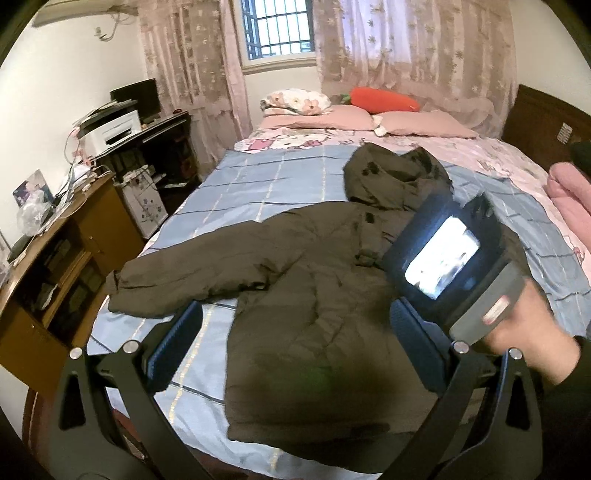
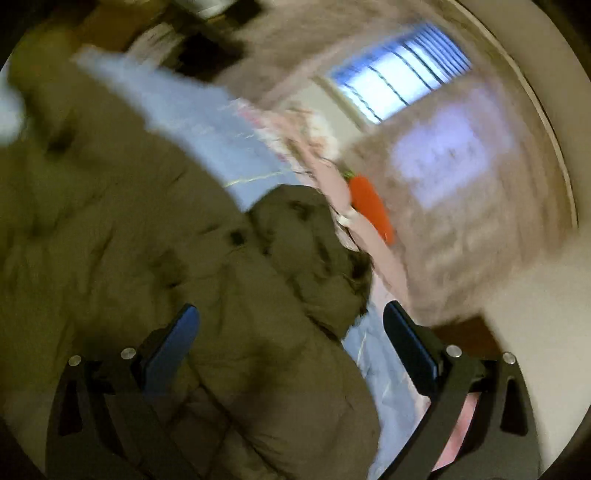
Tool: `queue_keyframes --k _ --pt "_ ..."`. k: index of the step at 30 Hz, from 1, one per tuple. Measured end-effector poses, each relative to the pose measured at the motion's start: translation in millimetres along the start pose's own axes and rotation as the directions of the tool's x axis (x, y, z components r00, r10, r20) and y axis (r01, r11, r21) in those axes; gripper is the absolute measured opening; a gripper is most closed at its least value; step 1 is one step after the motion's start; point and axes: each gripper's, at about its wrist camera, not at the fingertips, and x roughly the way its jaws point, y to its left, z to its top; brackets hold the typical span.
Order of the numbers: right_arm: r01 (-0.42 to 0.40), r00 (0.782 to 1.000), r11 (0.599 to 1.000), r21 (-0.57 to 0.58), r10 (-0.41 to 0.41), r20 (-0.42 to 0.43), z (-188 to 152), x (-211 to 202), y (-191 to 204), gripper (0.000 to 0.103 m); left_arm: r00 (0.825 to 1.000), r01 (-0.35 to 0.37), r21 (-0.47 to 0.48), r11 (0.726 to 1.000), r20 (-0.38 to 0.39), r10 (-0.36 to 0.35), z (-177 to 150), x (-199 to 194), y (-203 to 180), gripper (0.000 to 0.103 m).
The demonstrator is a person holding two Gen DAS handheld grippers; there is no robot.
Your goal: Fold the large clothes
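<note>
Bedroom walls and flowered lace curtains (image 1: 184, 70) frame a barred window (image 1: 277, 29) beyond a wide bed (image 1: 229, 184). Far left in the left wrist view stands a wooden table (image 1: 48, 236) with open compartments holding dark items too dim to identify, and a crumpled clear plastic bag (image 1: 31, 216) lies on its top. Behind it a dark table (image 1: 166, 129) carries a white printer (image 1: 110, 131) and a black monitor (image 1: 142, 94).

A blue checked sheet (image 1: 258, 177) covers the near part of the bed, and a pink cartoon-print cover (image 1: 295, 142) lies beyond it. On the sheet, a dark olive puffy jacket (image 1: 314, 295) lies spread flat, its quilted sleeve reaching left and its hood pointing toward the pink pillows (image 1: 417, 123). An orange carrot-shaped cushion (image 1: 384, 99) rests against those pillows.

The left tool (image 1: 295, 350) hovers over the jacket's lower half with its blue-padded fingers (image 1: 177, 343) wide apart, holding nothing. To the right, the right tool's body shows a lit screen (image 1: 443, 254) and a small label too blurred to read, gripped by a bare hand (image 1: 524, 328).

The right wrist view is heavily motion-blurred; the right tool (image 2: 291, 332) is spread wide with nothing between its fingers, above the jacket (image 2: 129, 240) near its hood.
</note>
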Motion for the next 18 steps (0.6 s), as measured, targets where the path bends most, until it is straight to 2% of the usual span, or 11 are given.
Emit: queue_keyframes --k 2,5,8,12,16,18 --pt "-0.002 1.0 1.0 -0.005 0.002 -0.013 1 10 8 0.088 1.0 -0.011 -0.013 1.0 0.005 0.011 1 -1 14 0.101" --pt "0.002 0.998 0.997 -0.084 -0.007 -0.065 2 26 25 0.076 1.0 -0.009 -0.041 0.999 0.001 0.009 2 0 34 0.101" --pt "-0.016 0.994 0.993 -0.113 0.004 -0.107 3 42 39 0.074 1.0 -0.013 -0.073 0.997 -0.002 0.013 1 3 57 0.101" --pt "-0.003 0.987 0.988 -0.152 -0.022 -0.158 2 66 53 0.074 1.0 -0.012 -0.114 0.993 -0.02 0.01 -2 13 84 0.101" --pt "0.041 0.976 0.985 -0.166 -0.074 -0.204 9 93 54 0.058 0.999 -0.004 -0.149 0.989 -0.033 -0.001 -8 19 100 0.101" --pt "0.038 0.968 0.984 -0.173 -0.079 -0.24 11 107 53 0.041 0.999 -0.005 -0.162 0.987 -0.034 -0.001 -11 20 109 0.101"
